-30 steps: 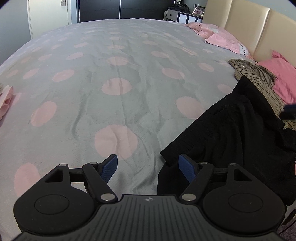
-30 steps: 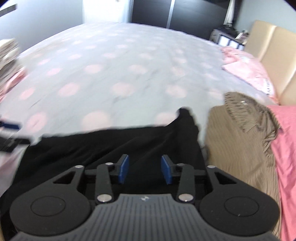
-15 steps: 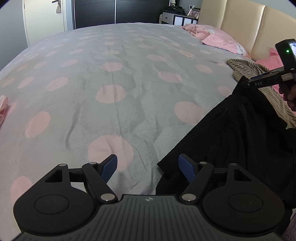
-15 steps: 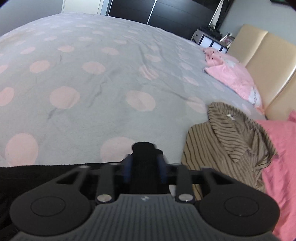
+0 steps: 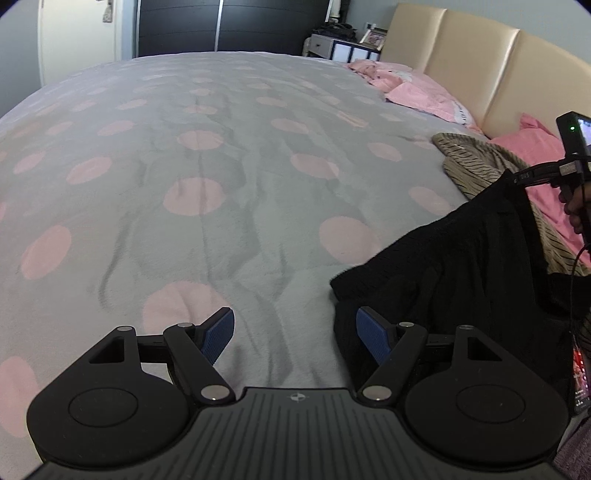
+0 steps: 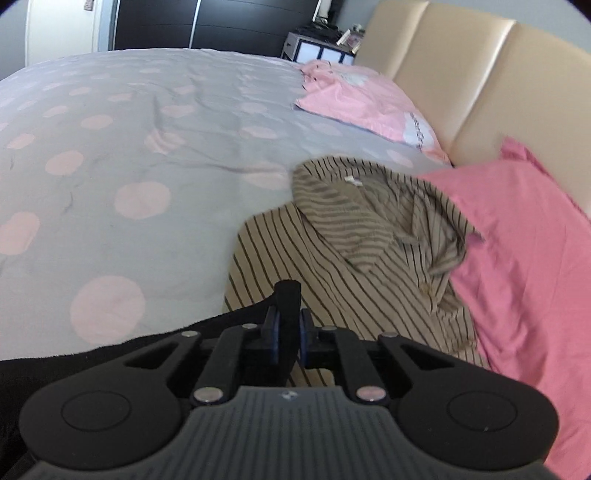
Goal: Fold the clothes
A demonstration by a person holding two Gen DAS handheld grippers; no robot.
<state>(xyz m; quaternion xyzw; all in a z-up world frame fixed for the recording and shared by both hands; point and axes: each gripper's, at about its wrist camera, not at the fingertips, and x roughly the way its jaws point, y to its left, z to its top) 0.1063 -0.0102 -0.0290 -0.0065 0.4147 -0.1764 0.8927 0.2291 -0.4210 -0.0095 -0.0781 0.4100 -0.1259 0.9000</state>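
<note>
A black garment (image 5: 465, 258) lies bunched at the near right of the bed. My left gripper (image 5: 295, 334) is open and empty, low over the bedspread, with its right finger at the garment's left edge. My right gripper (image 6: 287, 328) is shut on a corner of the black garment (image 6: 288, 295) and holds it raised; it shows in the left wrist view (image 5: 517, 176) at the far right. A tan striped shirt (image 6: 369, 236) lies crumpled just beyond the right gripper.
The grey bedspread (image 5: 221, 166) with pink dots stretches ahead. Pink pillows (image 6: 524, 229) and a pink garment (image 6: 351, 96) lie along the beige headboard (image 6: 480, 74). A dark wardrobe (image 5: 221, 26) and a small cabinet (image 5: 340, 46) stand beyond the bed.
My right gripper closed on the black garment's corner and lifted it toward the right, over the striped shirt. The left gripper stayed open and shifted only slightly.
</note>
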